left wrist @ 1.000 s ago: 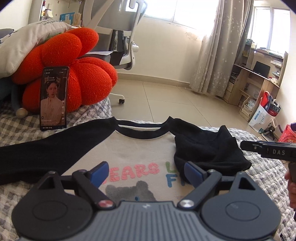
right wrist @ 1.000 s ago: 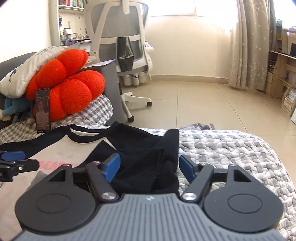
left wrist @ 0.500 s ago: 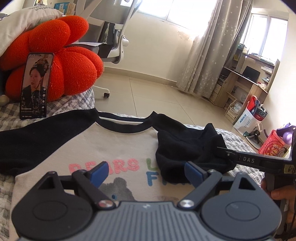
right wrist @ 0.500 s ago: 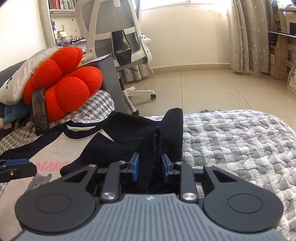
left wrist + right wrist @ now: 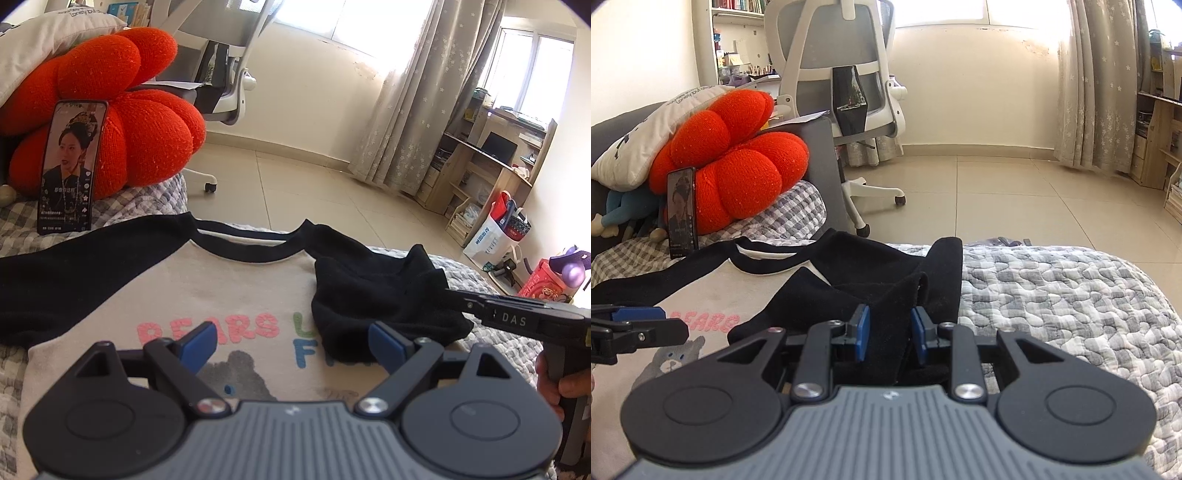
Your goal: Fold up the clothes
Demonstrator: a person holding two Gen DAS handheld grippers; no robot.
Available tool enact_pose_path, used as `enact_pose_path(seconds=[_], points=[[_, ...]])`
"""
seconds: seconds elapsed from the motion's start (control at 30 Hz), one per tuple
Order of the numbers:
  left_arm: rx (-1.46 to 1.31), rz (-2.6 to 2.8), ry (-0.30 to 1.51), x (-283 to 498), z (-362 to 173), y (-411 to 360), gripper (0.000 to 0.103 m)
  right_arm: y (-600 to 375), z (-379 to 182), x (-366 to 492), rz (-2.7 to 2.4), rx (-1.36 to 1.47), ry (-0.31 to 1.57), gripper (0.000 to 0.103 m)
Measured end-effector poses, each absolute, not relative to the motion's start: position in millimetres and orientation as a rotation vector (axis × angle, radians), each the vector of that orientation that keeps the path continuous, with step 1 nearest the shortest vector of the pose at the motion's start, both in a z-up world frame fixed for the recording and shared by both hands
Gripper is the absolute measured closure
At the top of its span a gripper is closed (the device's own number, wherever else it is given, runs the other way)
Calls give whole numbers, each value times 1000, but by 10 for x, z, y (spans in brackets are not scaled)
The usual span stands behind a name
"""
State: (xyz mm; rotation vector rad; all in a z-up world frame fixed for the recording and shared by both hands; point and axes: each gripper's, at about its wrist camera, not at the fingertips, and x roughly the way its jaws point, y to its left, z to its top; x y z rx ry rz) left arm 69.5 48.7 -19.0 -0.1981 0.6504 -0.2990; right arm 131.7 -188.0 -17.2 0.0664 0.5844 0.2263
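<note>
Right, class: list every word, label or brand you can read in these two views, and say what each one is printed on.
"BEARS": pink letters on the shirt chest.
"U" and "F": green and blue letters beside it; the rest is hidden under the folded black sleeve.
"DAS": on the right gripper, seen from the left wrist.
"lonely", roughly: on the white pillow, partly legible.
Phone captions, paper bag print, bookshelf spines: too small to read.

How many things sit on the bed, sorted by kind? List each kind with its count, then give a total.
Shirts: 1, the shirt
Orange cushions: 1, the orange cushion
White pillows: 1, the white pillow
Phones: 1, the phone
Blue soft toys: 1, the blue soft toy
Total: 5
</note>
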Motion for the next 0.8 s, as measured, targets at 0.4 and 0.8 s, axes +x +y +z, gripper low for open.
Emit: enact_pose_path(seconds=[0.4,0.8], points=[[-129,-380,604,699,-183,312,14,-1940,-229,1361,287,145,601,91],[-520,-673,653,1076,-167,613,18,-1903,5,1640,616,481,630,91]])
